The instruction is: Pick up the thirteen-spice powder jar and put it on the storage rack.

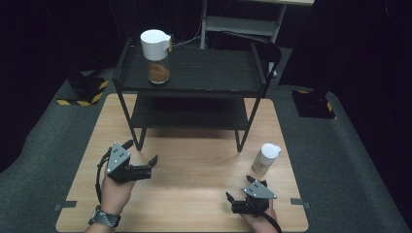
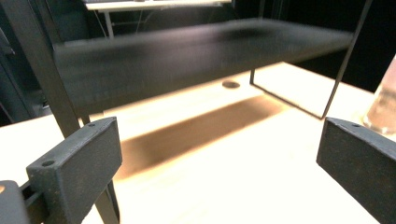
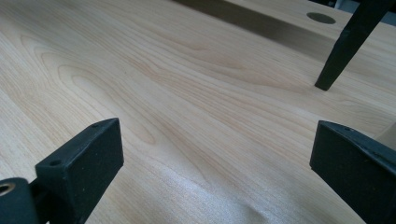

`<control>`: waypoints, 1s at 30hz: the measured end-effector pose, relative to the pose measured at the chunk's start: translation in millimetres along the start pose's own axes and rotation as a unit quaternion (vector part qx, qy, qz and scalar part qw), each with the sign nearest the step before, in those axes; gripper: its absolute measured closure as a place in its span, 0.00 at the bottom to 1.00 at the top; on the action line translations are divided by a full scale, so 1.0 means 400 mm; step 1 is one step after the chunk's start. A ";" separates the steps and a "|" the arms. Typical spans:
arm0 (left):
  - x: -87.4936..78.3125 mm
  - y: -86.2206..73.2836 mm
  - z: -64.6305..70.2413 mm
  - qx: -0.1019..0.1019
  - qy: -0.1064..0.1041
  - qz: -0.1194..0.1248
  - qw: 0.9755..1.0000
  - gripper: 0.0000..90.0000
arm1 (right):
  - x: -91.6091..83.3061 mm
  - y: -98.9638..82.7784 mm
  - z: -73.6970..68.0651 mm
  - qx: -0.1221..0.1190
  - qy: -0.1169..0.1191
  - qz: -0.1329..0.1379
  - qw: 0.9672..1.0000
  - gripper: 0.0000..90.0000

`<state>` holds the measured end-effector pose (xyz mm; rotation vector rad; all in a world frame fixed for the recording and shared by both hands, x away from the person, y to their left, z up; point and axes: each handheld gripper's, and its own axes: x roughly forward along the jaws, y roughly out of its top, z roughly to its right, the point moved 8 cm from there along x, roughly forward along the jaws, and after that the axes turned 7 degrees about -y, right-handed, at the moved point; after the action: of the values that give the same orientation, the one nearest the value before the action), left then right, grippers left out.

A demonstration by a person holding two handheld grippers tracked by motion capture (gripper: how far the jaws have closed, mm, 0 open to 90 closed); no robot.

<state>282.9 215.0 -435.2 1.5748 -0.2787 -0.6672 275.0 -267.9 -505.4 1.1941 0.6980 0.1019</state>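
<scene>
- I see my left gripper (image 1: 142, 151) spread wide, holding nothing above the pale wooden table (image 1: 194, 194).
- My right gripper (image 1: 239, 189) gapes empty too, near the small white-capped jar (image 1: 266, 158).

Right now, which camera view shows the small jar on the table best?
The high view: the small jar stands whole, white lid on, near the right gripper. The left gripper view catches its blurred edge; the right gripper view shows no clear jar.

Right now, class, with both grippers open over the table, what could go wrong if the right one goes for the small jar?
1. The small jar stands upright, near the table edge; a nudge from the open right gripper might tip it or push it off.
2. The rack leg stands close by; a wide swing could hit it.
</scene>
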 end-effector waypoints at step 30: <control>0.002 -0.208 0.045 0.010 0.004 -0.104 0.995 0.01 | 0.000 0.001 -0.004 -0.001 -0.006 -0.001 1.000 0.02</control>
<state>255.9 210.4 -515.7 1.6390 -0.1165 -0.8204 274.2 -266.7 -505.4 1.1921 0.6878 0.0931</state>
